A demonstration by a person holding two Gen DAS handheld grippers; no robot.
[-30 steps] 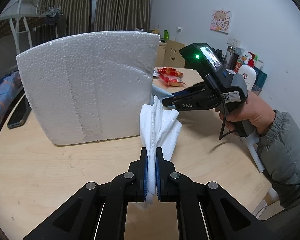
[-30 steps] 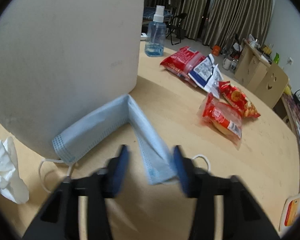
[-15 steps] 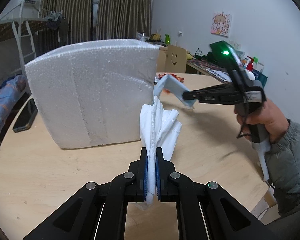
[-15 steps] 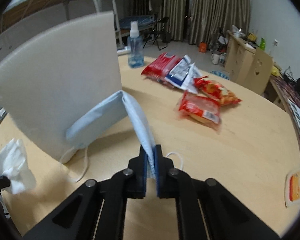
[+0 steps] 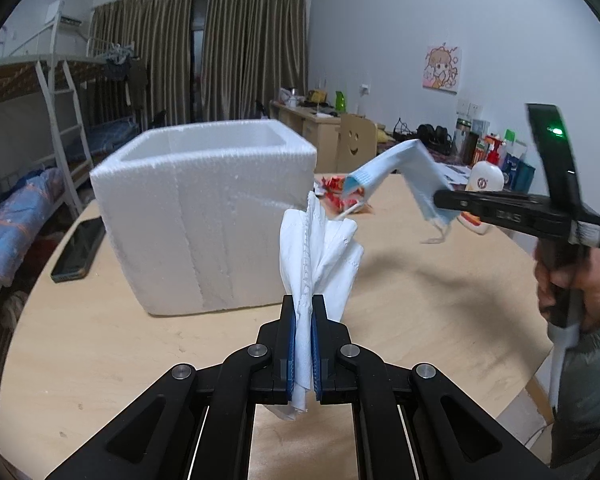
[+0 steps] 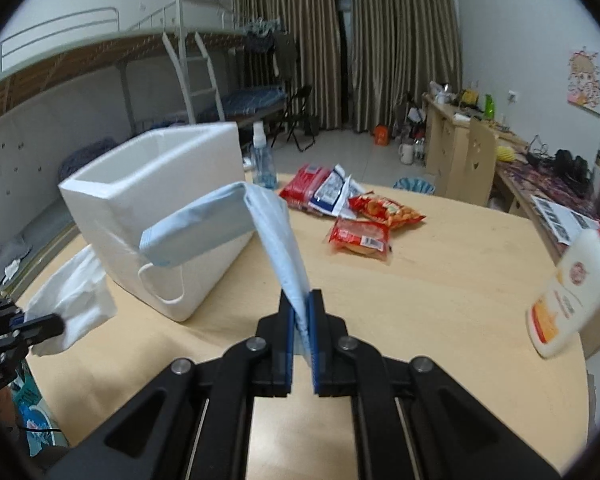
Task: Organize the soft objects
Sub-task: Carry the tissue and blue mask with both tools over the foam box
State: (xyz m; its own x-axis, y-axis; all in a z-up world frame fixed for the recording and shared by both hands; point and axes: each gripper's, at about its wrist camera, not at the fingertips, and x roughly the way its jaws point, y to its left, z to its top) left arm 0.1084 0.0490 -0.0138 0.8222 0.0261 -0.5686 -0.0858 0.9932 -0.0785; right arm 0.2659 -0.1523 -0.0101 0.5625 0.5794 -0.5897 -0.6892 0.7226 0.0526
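My left gripper (image 5: 303,308) is shut on a crumpled white tissue (image 5: 320,248) and holds it above the table, in front of the open white foam box (image 5: 204,216). My right gripper (image 6: 301,304) is shut on a light blue face mask (image 6: 236,228), lifted in the air beside the box (image 6: 156,204); the mask folds over and its ear loop (image 6: 160,284) dangles. In the left wrist view the mask (image 5: 400,176) hangs from the right gripper (image 5: 444,202) at the right. The tissue (image 6: 76,300) and left gripper (image 6: 56,324) show at the left of the right wrist view.
Several snack packets (image 6: 356,216) and a spray bottle (image 6: 262,160) lie beyond the box on the round wooden table (image 6: 440,280). A white lotion bottle (image 6: 568,296) is at the right edge. A black phone (image 5: 78,250) lies left of the box.
My right gripper closed on the mask and lifted it off the table, up beside the box. My left gripper rose with the tissue, so the box's open top now shows.
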